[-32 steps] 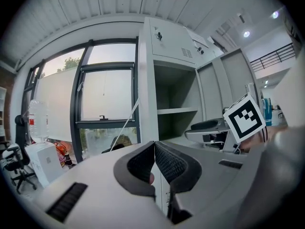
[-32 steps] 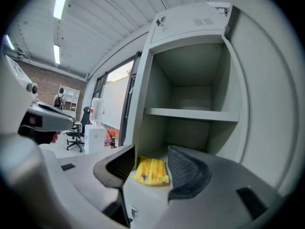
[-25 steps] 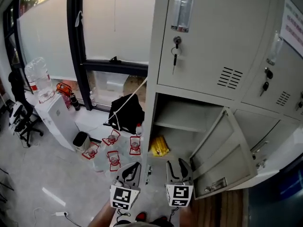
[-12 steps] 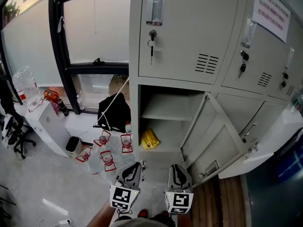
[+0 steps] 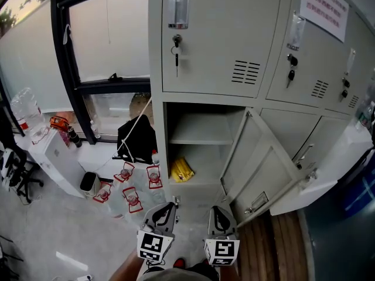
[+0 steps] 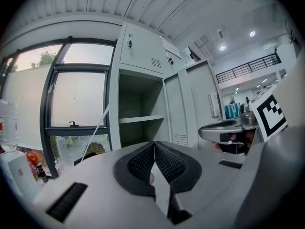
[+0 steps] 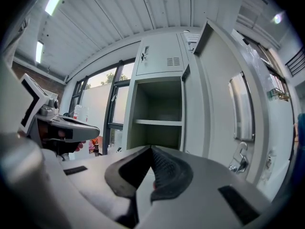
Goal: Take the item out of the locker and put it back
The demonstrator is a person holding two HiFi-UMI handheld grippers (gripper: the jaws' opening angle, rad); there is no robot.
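Both tools hovering empty before the open grey metal locker (image 5: 261, 157).
Jaws of the right tool (image 5: 217, 211) have just been closing fully; the left tool (image 5: 166, 206) is sitting shut; the yellow packet (image 5: 181, 170) is lying inside, mid-frame: returned, or awaiting removal.

This is looking like a workplace locker area. Grey steel lockers (image 5: 222, 40) are lining the wall, with keys (image 5: 176, 50) hanging in their locks and a printed notice (image 5: 322, 4) sticking to one door. An office chair (image 5: 13, 164) and a water dispenser (image 5: 55, 157) are sitting by the black-framed window (image 5: 99, 34).
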